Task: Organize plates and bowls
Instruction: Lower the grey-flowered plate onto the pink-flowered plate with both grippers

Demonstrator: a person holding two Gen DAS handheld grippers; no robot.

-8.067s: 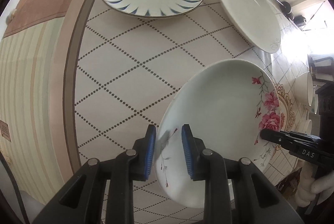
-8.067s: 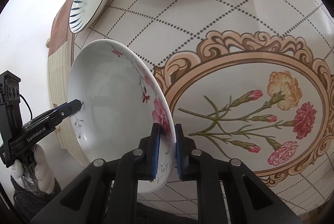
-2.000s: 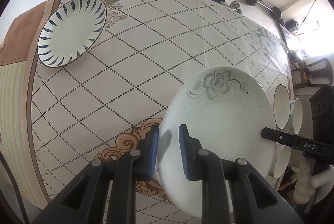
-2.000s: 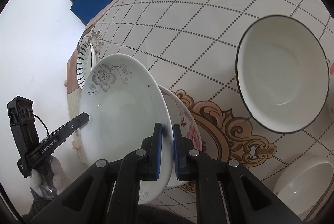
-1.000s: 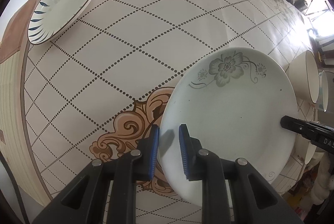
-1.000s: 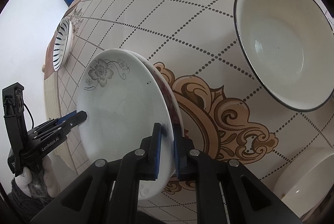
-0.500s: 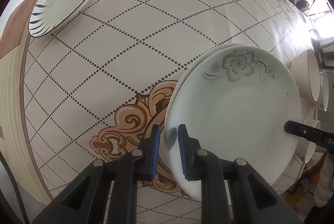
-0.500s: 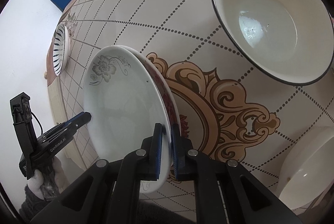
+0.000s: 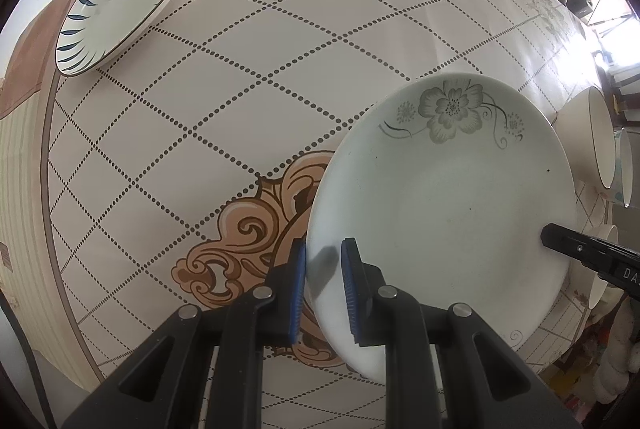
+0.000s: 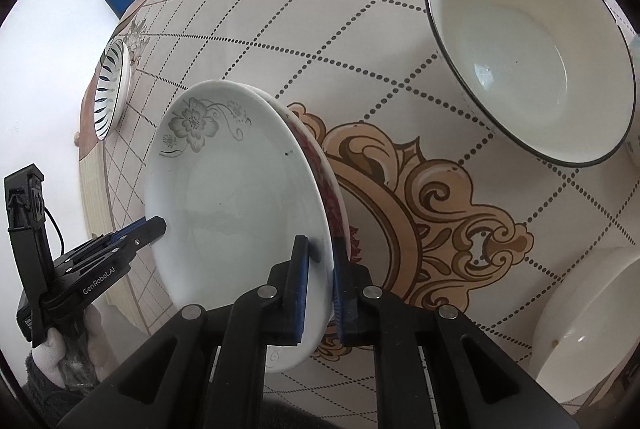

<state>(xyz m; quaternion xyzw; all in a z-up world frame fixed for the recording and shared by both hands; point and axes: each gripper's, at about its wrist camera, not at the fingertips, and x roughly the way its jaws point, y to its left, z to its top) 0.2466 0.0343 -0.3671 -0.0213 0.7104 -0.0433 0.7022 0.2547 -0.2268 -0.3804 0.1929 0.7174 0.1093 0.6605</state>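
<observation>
A white plate with a grey flower (image 9: 448, 197) (image 10: 232, 197) lies tilted over a pink-flower plate (image 10: 334, 205), of which only the right rim shows. My left gripper (image 9: 322, 261) is shut on the grey-flower plate's near-left rim and appears in the right wrist view as a black tip (image 10: 158, 225). On the opposite rim my right gripper (image 10: 320, 261) (image 9: 548, 233) grips too; its jaws are opening a little while the pads still press the rim.
A blue-striped plate (image 9: 120, 1) (image 10: 112, 89) sits at the far left of the patterned tablecloth (image 9: 248, 77). A black-rimmed bowl (image 10: 532, 45) stands right of the stack, a white bowl (image 10: 592, 317) near the front right. More bowls (image 9: 592, 141) line the right edge.
Eight seconds back both grippers carried the pink-flower plate; now they hold the grey-flower plate, which has come down onto it. In the last second it settled slightly lower.
</observation>
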